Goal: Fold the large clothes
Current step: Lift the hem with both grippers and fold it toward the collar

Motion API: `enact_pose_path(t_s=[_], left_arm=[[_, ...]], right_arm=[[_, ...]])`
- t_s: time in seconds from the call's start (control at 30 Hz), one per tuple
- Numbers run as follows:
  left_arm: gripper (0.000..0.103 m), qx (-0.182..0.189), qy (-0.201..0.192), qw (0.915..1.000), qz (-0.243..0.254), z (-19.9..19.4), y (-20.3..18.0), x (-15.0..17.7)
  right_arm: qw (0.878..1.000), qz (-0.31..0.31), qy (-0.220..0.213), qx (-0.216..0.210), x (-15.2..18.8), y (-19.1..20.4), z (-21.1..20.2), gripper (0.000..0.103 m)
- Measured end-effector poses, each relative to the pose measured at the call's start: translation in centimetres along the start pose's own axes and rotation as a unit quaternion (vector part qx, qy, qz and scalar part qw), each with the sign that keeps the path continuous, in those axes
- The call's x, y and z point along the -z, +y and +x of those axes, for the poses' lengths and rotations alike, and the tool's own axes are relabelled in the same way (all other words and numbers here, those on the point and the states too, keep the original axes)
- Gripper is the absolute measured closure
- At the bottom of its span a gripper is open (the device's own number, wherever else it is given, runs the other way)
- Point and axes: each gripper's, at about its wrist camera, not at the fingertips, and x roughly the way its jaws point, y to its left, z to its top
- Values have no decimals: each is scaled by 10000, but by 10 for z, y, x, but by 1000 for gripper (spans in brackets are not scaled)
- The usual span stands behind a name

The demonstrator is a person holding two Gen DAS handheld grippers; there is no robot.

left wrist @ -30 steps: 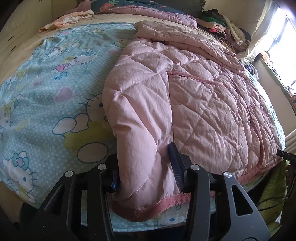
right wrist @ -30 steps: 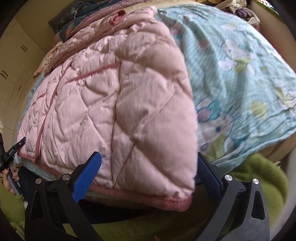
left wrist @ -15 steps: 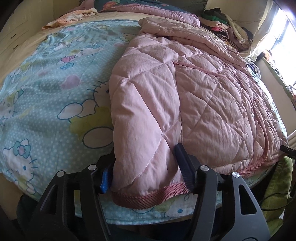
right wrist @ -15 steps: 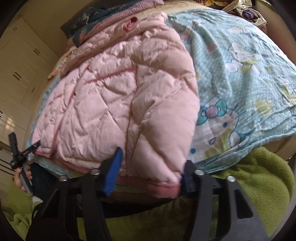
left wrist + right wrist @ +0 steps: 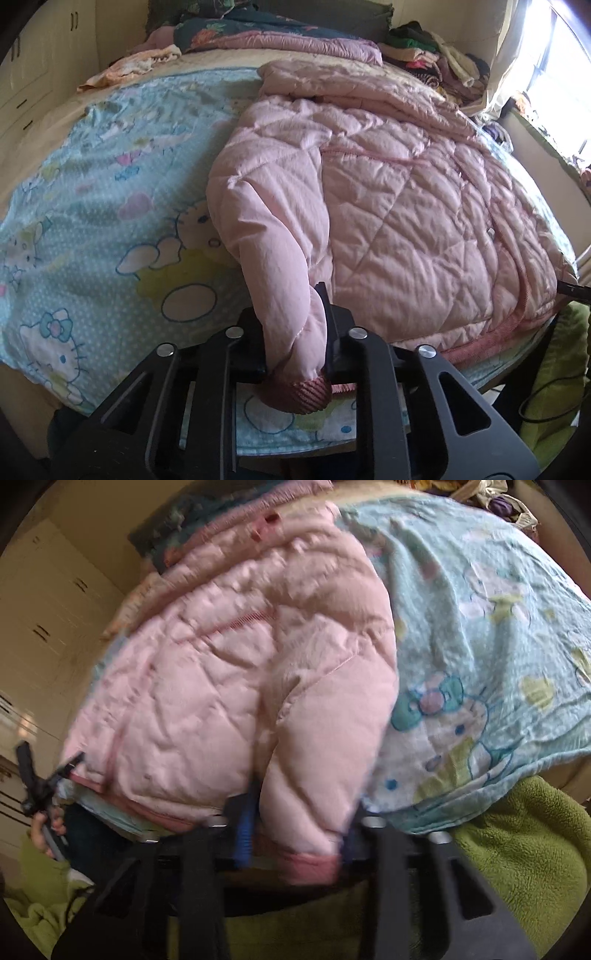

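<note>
Both pairs of jaws, which stood spread around the sleeve ends a moment ago, have drawn in on the cloth; the left gripper (image 5: 293, 332) now has its jaws pressed tight on the cuff end of 1 sleeve of the pink quilted jacket (image 5: 406, 206), the padding bunched between them and the ribbed cuff (image 5: 301, 393) bulging out at the near side; the right gripper (image 5: 295, 834) has its jaws closing on the other sleeve (image 5: 314, 775), the cloth squeezed between the blue pad and the far jaw, though that view is blurred. Outward from the jaws, each sleeve runs up to the jacket's body, which lies spread flat across the right part of the bed in the left wrist view, its hem at the near edge; under it and to the left lies a light blue cartoon-print sheet (image 5: 92, 221); a green fleece blanket (image 5: 517, 849) hangs below the bed's near edge; at the far end lie a dark floral quilt (image 5: 236, 29) and a heap of clothes (image 5: 436, 55); cream cupboards (image 5: 26, 74) stand far left.
</note>
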Motion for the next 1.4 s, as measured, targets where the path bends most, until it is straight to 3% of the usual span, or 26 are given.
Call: enact_pose_path(t_s=[0.57,1.4], left_arm=[[93,247,-837,9962,-79,-35,-11,-61],[93,471,-1406,9883,-355,-51,-11,-143]], right_arm=[[9900,-450,-1254,-467,-55,44,-54,87],[9795,-322,-1838,-753,-127,59,-77,87]])
